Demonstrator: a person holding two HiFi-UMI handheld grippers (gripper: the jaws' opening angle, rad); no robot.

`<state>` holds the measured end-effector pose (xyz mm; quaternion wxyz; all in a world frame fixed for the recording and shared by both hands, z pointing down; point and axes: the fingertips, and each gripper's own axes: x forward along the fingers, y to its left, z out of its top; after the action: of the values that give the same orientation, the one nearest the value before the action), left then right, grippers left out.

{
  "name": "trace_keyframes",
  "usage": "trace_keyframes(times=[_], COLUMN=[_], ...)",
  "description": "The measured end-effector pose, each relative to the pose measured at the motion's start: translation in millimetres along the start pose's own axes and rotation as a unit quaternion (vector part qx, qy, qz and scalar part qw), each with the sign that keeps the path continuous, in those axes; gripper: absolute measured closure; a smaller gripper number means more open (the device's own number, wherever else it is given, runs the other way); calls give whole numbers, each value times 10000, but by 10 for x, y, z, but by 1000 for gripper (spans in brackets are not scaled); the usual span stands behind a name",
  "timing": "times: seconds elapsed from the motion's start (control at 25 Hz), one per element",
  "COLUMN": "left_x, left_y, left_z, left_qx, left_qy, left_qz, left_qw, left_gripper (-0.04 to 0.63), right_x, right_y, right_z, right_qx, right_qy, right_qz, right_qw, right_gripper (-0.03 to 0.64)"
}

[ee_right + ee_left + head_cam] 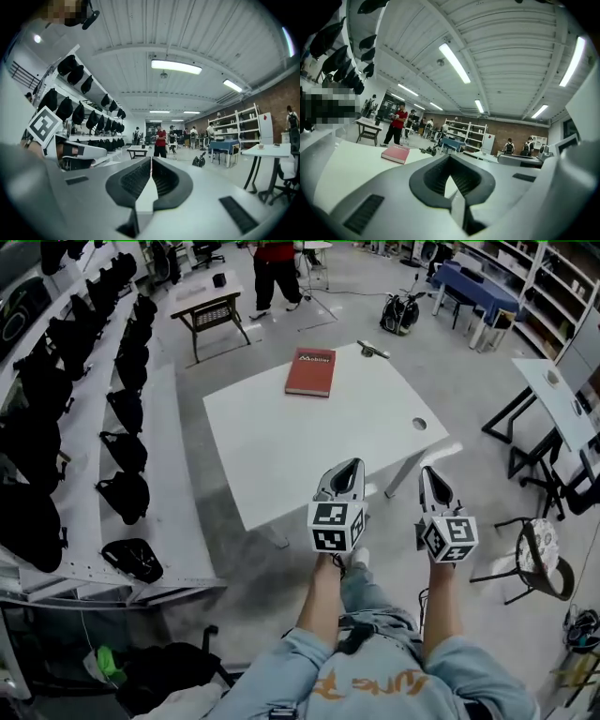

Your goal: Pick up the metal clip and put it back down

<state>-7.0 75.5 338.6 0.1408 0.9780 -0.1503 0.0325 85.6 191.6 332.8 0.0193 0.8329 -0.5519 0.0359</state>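
Red book (310,371) on white table (281,451), far edge; black bags (123,495) on L shelf (174,514).

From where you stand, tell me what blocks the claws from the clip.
Nothing visible does. Only bare table lies between the left claw, the right claw and the clip at its far edge. The book lies left of that path.

In the head view the clip (373,350) at the table's (281,446) far edge is too small to tell its shape, and the print on the book (310,371) cannot be read. The hands are hidden behind the marker cubes of the left gripper (353,465) and right gripper (427,472), and the left gripper covers part of the table's near edge. The bottom edge cuts off the person's trunk, the top edge a bystander (275,268) in red.
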Motion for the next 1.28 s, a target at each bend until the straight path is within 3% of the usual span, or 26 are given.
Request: trace_keyframes(times=[0.36, 0.68, 1.0, 1.28], left_x=[1018, 1727, 2395, 2619], left_y=[178, 274, 169, 97], left_z=[-24, -73, -90, -174], left_qx=[229, 346, 479, 458], left_qy=[358, 637, 572, 606], left_qz=[346, 630, 476, 489], left_qw=[9985, 9954, 9961, 9959], left_gripper=[586, 586, 586, 586], right_x=[959, 1342, 1594, 1710], right_y=[-630, -1201, -1797, -2093], right_z=[-49, -253, -318, -351], right_qx=[568, 899, 879, 856], right_qy=[-100, -58, -80, 0], right_qz=[243, 158, -93, -116], right_qw=[9980, 9958, 9961, 9963], right_gripper=[586, 586, 586, 586])
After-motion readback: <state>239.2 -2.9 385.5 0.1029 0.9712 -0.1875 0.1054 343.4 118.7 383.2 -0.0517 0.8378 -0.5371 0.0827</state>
